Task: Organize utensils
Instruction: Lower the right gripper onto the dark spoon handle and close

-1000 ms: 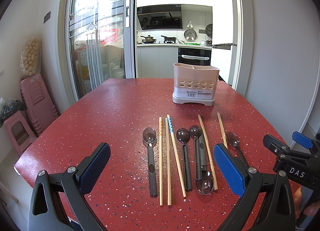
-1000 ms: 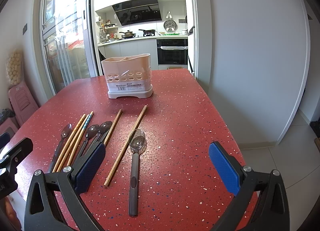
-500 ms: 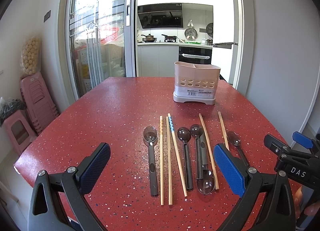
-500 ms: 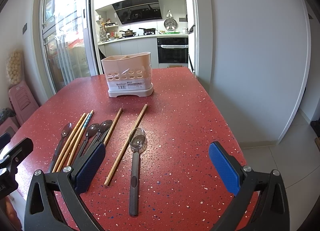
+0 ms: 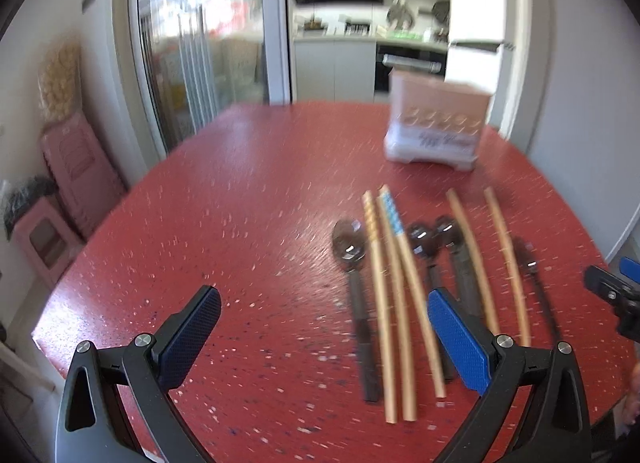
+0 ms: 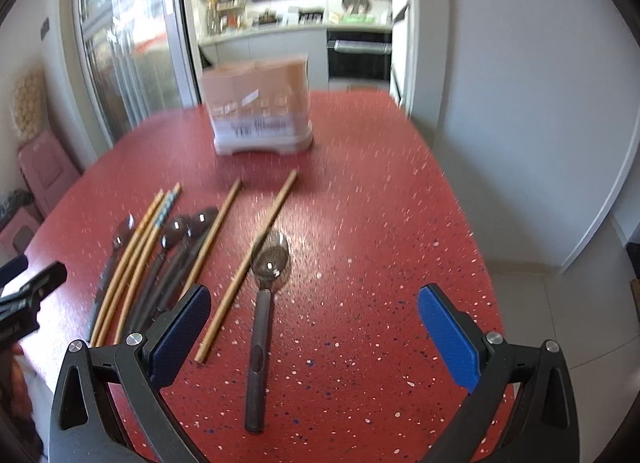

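On the red speckled table the utensils lie side by side, handles toward the person, probably so that each one can be picked by its near end and carried to the pink utensil holder, which stands upright at the far side of the table. The holder looks empty from here (its inside is not really visible, and both views are blurred).

The left gripper hovers low over the near edge of the table with its blue pads wide apart and nothing between them; the row lies mostly to its right. The right gripper is also spread wide and holds nothing. Between its fingers lies the lone spoon, apart from the others, so this seems the likely first pick.

The count, as far as the blur allows: five chopsticks, namely a group of three lying together at the left (one with a blue patterned tip), one plain chopstick beside the spoon cluster, and one more chopstick touching the lone spoon's bowl. At least four dark spoons show: one leftmost spoon, two in the middle, and the lone one. A further spoon in the middle cluster cannot be excluded.
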Demonstrator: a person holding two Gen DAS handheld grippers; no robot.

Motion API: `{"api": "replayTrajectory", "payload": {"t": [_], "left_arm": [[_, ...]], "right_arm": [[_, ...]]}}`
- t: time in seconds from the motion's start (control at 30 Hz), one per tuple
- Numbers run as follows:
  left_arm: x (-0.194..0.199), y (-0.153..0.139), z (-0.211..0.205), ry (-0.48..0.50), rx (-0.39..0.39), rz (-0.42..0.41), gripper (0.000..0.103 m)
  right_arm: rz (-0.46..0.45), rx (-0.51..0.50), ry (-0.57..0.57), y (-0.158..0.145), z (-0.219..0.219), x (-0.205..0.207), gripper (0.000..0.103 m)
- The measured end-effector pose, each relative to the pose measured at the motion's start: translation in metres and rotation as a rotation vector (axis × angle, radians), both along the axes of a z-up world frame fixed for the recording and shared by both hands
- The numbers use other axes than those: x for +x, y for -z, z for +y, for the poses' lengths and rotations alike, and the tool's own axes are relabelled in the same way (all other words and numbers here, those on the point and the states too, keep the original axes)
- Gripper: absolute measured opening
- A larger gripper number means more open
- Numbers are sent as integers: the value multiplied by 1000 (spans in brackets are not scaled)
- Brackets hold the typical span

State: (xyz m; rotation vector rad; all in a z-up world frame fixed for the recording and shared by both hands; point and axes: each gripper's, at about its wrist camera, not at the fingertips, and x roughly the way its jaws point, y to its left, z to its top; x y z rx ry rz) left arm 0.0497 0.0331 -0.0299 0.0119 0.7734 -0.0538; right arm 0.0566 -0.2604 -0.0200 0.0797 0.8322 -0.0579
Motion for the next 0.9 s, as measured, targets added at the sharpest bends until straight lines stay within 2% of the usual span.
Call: {"api": "replayTrajectory", "payload": {"t": [0.1, 0.27, 0.43, 0.57, 0.73, 0.83, 0.9], "left_arm": [[27, 14, 11, 14, -35, 110, 103], [53, 29, 14, 29, -55, 197, 103], [70, 41, 5, 64, -29, 267, 103], [81, 47, 0, 74, -33, 313, 103], [99, 50, -9, 97, -47, 366, 103], [109, 50, -15, 113, -51, 375, 102], [116, 50, -21, 137, -54, 389, 94]], "right_arm": [[114, 7, -25, 9, -3, 19, 103], [255, 47, -54, 24, -3, 43, 101], [393, 45, -80, 39, 6, 62, 76], [439, 27, -82, 40, 11, 72, 67], [506, -12, -90, 40, 17, 82, 62], [544, -11, -99, 38, 18, 87, 54], [561, -9, -103, 36, 17, 89, 39]]}}
